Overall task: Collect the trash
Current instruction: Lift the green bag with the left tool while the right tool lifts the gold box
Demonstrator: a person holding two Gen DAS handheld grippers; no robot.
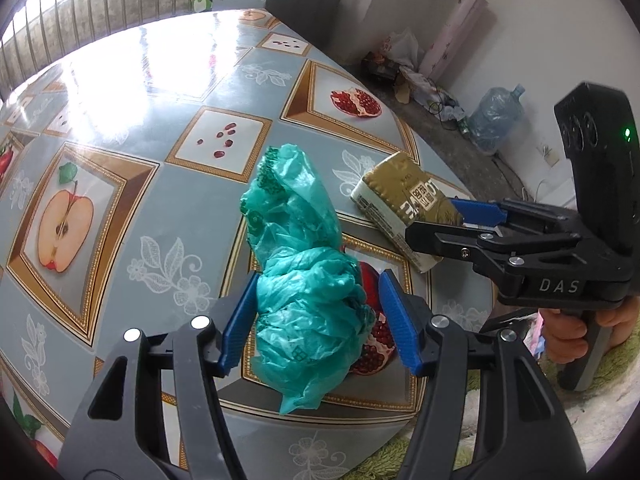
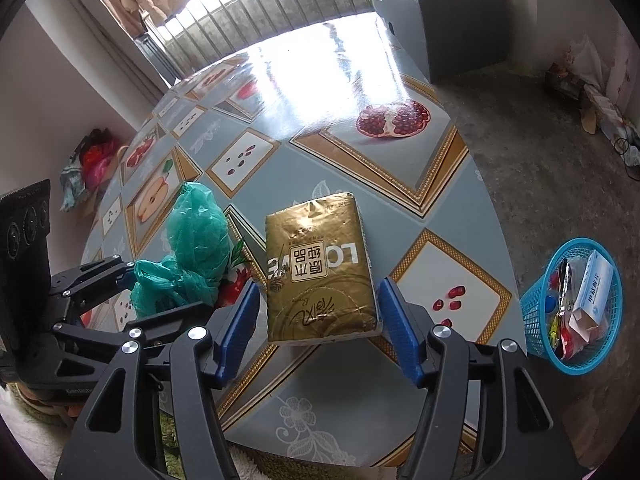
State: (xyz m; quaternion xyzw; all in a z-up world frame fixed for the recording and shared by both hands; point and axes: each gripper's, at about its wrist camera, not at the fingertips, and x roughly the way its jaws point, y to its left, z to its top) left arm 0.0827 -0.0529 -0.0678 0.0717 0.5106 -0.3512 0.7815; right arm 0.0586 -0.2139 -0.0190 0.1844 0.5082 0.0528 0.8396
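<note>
- Trash on the table (image 2: 400,168) is lying in two pieces near its near edge: a crumpled green plastic bag (image 1: 308,280) and, just beside it, a gold tissue pack (image 2: 320,268).
- Left gripper (image 1: 318,320) is straddling the green plastic bag, its blue pads spread; the left pad is touching or nearly touching the plastic, the right one is standing clear, so nothing is being pinched yet.
- Right gripper (image 2: 316,324) is straddling the near end of the gold tissue pack, its fingers spread with a gap on the left side; the right pad is sitting close against the pack's corner, and I cannot tell whether it is touching.
- Blue basket (image 2: 576,312) is standing on the floor off the table's right side, already holding a white box and some wrappers, so part of the collecting is looking done.
- Both table pieces are still waiting to be gripped, lifted and dropped in.
- Room is looking generous: the rest of the tabletop is lying bare and glossy, and bare floor is showing between the table's rim and the basket.
- Both items are sitting close to the near rim, so a nudge could be pushing them off.
</note>
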